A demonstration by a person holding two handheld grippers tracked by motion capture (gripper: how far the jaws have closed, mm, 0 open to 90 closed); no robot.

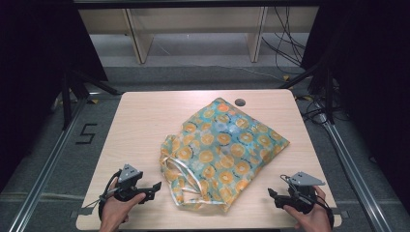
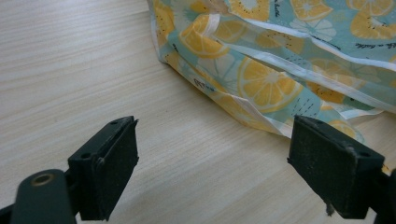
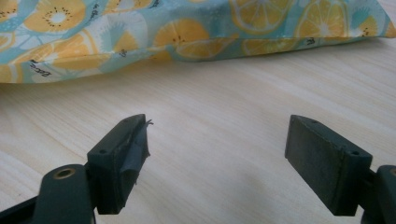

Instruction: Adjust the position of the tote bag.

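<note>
**Bag not yet grasped; handling still to begin**

The citrus-print bag (image 1: 223, 152) lies crumpled on the table (image 1: 145, 125), between both grippers and untouched by either. Left gripper (image 1: 153, 185): jaws spread wide, empty; the bag's mouth and white handles (image 2: 299, 65) sit just ahead of its right-hand finger (image 2: 327, 163). Right gripper (image 1: 271, 193): jaws likewise spread, empty, bag edge well ahead of the fingers. Judgement: nothing accomplished so far; approach, grip and all manipulation remain.

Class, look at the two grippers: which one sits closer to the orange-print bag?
The left gripper: its open jaws almost reach the bag's crumpled near corner, while the right gripper, also open, has a wider strip of bare table before the fabric.
</note>
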